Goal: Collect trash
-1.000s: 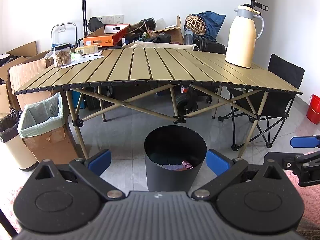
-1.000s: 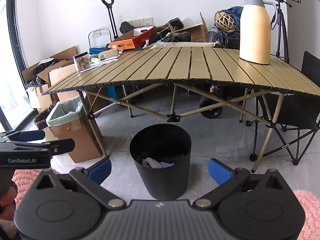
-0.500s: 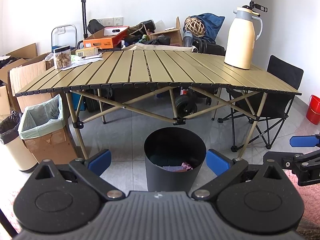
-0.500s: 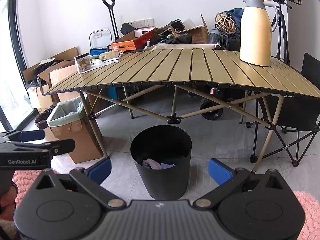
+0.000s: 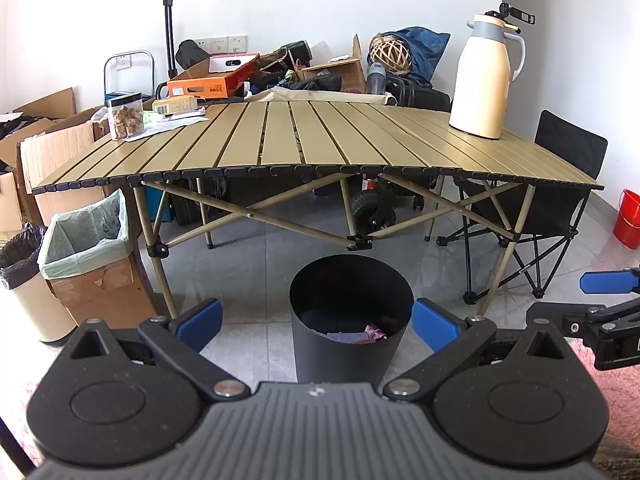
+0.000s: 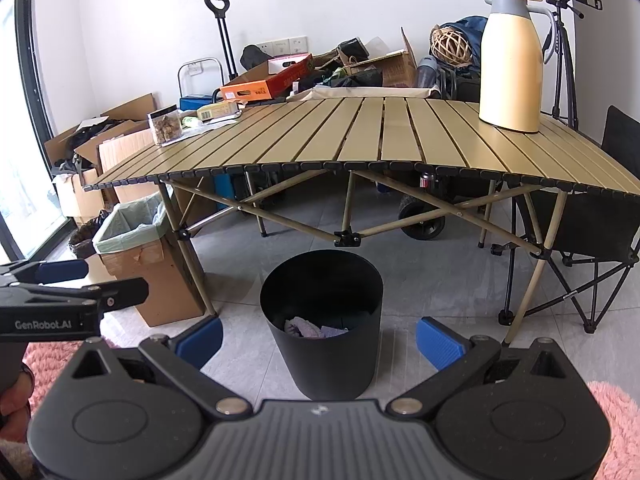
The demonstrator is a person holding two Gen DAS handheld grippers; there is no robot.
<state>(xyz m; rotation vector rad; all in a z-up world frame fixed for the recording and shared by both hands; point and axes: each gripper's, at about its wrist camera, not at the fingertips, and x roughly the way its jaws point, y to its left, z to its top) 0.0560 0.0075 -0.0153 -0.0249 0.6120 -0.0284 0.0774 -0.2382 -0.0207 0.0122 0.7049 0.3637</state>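
A black round trash bin stands on the grey tiled floor, in front of the folding slatted surface and not under it. Inside the bin, at the bottom, lie some crumpled pieces of trash: a pale purple one and a pink one, on top of something dark that I cannot identify. From the right wrist view the same trash looks like light purple and bluish crumpled material.

The left gripper is held low in front of the bin, with its blue pads wide apart and nothing between them. The right gripper is held the same way, also spread wide and empty, and the bin appears between its two fingers.

To the left of the surface stands a cardboard box lined with a pale green plastic bag; what is in it I cannot see. Just beside it, further left, is a cream bin with a black liner. On the surface stand a cream thermos jug at the right and a clear jar with brown pieces inside at the left, near some papers. A red bucket is at the far right on the floor.
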